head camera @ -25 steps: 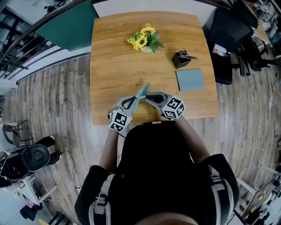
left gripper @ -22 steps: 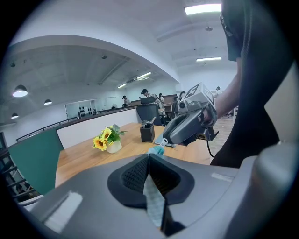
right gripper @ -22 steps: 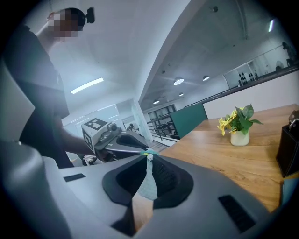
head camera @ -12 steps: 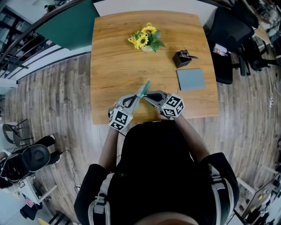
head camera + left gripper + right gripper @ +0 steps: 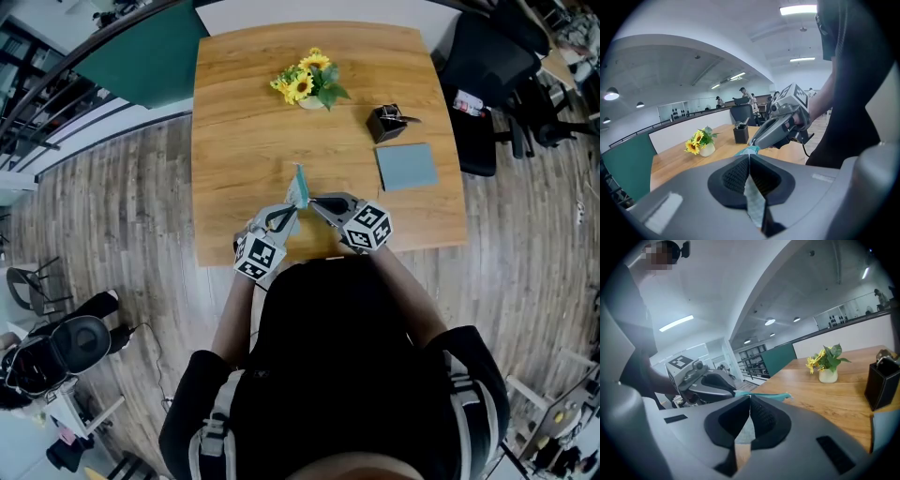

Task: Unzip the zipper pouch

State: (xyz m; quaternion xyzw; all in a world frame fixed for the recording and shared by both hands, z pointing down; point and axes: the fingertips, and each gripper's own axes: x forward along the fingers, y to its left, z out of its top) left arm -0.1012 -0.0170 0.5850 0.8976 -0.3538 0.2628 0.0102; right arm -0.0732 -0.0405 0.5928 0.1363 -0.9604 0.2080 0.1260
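A teal zipper pouch [image 5: 300,187] is held up over the near edge of the wooden table [image 5: 234,131], between both grippers. My left gripper [image 5: 291,210] is shut on the pouch's lower edge; in the left gripper view its pale mesh fabric [image 5: 753,199] runs down between the closed jaws of that gripper [image 5: 749,157]. My right gripper [image 5: 313,202] comes in from the right and is shut on the pouch at its near end. In the right gripper view the teal edge [image 5: 774,395] lies just past that gripper's [image 5: 750,397] tips, and the left gripper [image 5: 733,391] faces it.
A vase of sunflowers [image 5: 309,84] stands at the table's far middle. A black pen holder [image 5: 386,124] and a flat grey-blue pad [image 5: 407,169] lie to the right. A black office chair [image 5: 497,75] stands beyond the table's right edge. The floor is wood planks.
The right gripper's jaws have closed on the pouch. The pouch has swung from a slant towards the right to nearly upright. Both hands stay in about the same place.
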